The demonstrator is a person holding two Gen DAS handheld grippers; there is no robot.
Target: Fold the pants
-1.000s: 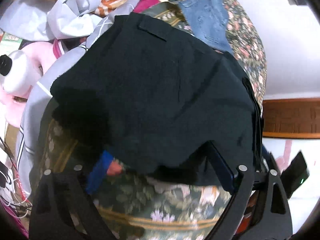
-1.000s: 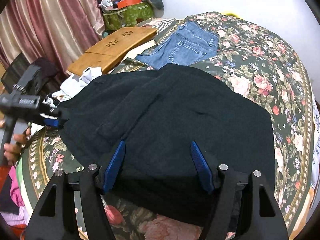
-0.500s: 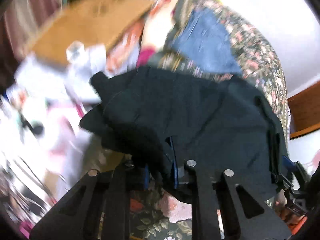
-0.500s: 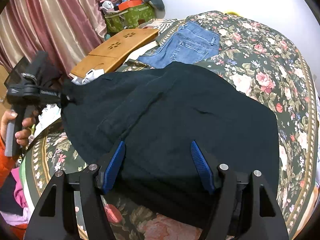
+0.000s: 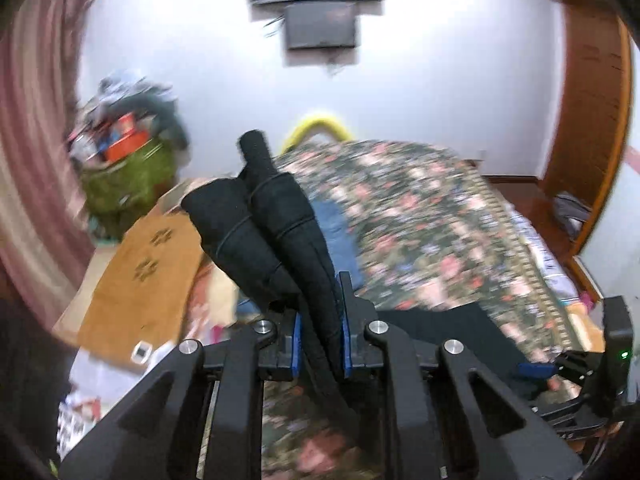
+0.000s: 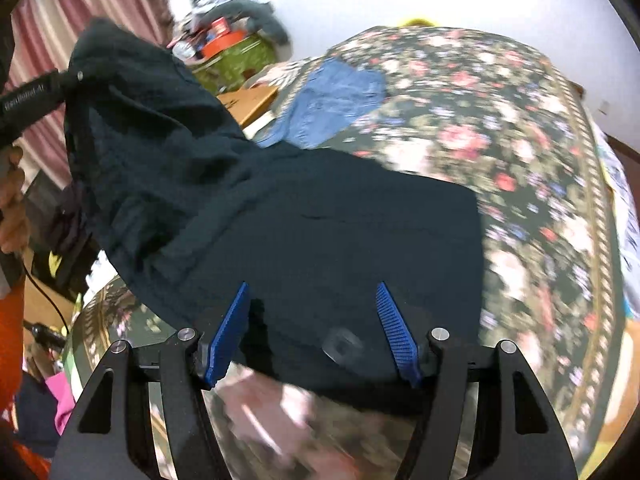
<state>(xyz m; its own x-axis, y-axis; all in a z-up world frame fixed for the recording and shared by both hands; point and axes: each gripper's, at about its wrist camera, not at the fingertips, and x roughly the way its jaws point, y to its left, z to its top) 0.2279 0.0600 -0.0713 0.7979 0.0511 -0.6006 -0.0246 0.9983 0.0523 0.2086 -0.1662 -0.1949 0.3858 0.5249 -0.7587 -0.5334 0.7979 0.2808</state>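
The black pants [image 6: 320, 240] lie on the floral bedspread [image 6: 520, 152], with their left end lifted off it. My left gripper [image 5: 319, 330] is shut on a bunched fold of the black pants [image 5: 276, 232], which sticks up past the blue pads. In the right wrist view the left gripper [image 6: 68, 80] holds that end high at the upper left. My right gripper [image 6: 314, 334] is open, its blue pads [image 6: 226, 334] spread over the near edge of the pants, holding nothing.
Blue jeans [image 6: 332, 100] lie farther back on the bed. A wooden lap table [image 5: 144, 272] and a green bag of clutter [image 5: 124, 176] stand at the left. A striped curtain [image 5: 24, 160] hangs at the left, and a wooden frame [image 5: 592, 120] stands at the right.
My left gripper has closed on the pants' left end and lifted it high, tilting up toward the wall. My right gripper stays open and has shifted slightly.
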